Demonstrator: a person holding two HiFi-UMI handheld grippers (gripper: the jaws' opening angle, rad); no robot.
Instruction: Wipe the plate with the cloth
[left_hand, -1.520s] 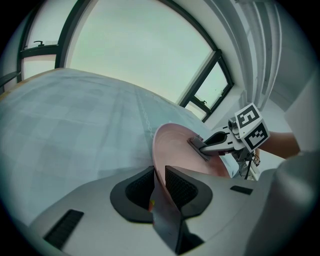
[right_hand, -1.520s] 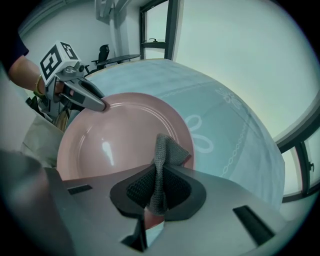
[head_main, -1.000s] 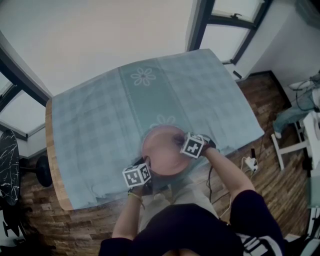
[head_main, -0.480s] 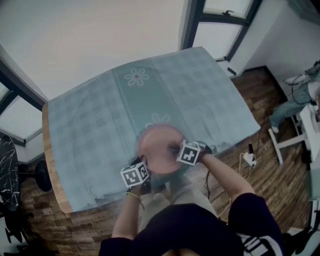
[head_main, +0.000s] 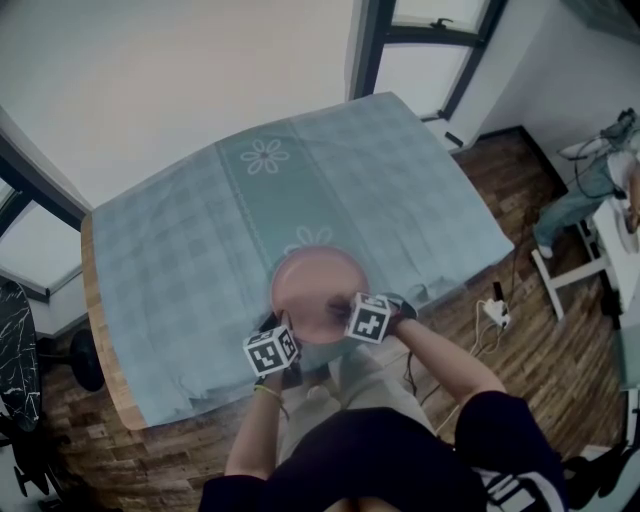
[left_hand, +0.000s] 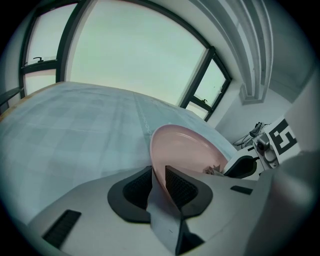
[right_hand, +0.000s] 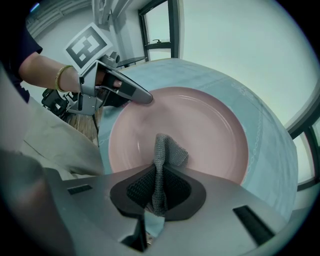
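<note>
A pink plate (head_main: 308, 285) is held tilted above the near edge of the table. My left gripper (head_main: 290, 338) is shut on its near-left rim. In the left gripper view the rim (left_hand: 156, 172) stands clamped between the two pads of that gripper (left_hand: 159, 182). My right gripper (head_main: 338, 306) is over the plate's near right part, shut on a grey knitted cloth (right_hand: 167, 154). The cloth's free end rests on the plate's face (right_hand: 200, 120). The left gripper's finger (right_hand: 131, 92) shows at the plate's far-left rim in the right gripper view.
A teal checked tablecloth (head_main: 200, 240) with flower prints covers the table. Dark window frames (head_main: 372, 40) rise behind it. On the wood floor to the right lie a power strip (head_main: 494, 312) with cables and a white stand (head_main: 560, 275).
My right gripper has slid with the cloth across the plate toward its near edge. The left gripper and the plate stayed put.
</note>
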